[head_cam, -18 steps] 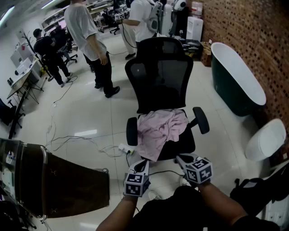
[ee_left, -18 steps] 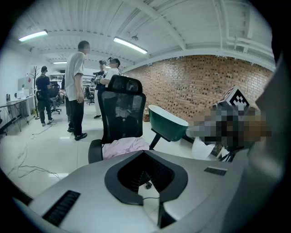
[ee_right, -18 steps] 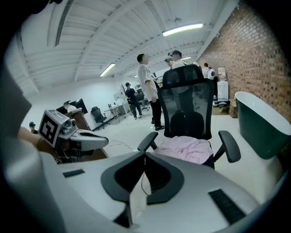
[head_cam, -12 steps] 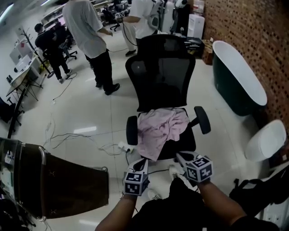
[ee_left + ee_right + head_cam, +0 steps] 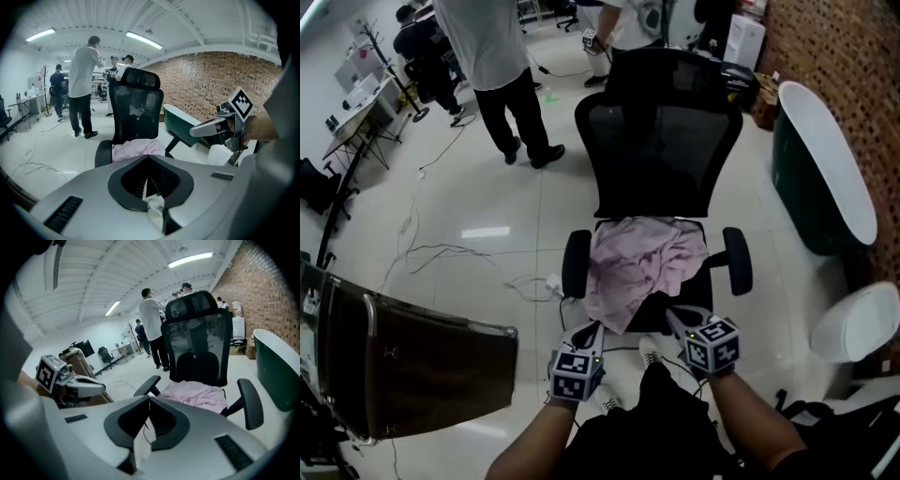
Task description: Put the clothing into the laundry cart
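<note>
The pink clothing (image 5: 642,262) lies crumpled on the seat of the black office chair (image 5: 661,141), with one fold spilling over the front edge toward us. Nothing holds it yet. Our left gripper (image 5: 589,333) and right gripper (image 5: 677,319) hover side by side just short of that edge. Each gripper's own view shows its jaws brought together at the tips with nothing between them. The laundry cart (image 5: 441,319) — dark fabric on a metal frame — stands to our left, well apart from the chair.

We judge the step in hand to be the reach and grasp. To do it well, we should part the jaws before we arrive. We should aim for the thick, bunched middle rather than the thin hanging fold, and bite deep so the whole garment lifts together. Taking it with both grippers at spread points should keep loose cloth from snagging on an armrest (image 5: 574,265) — or dragging over the cables (image 5: 441,258) on the floor on the way to the cart.
</note>
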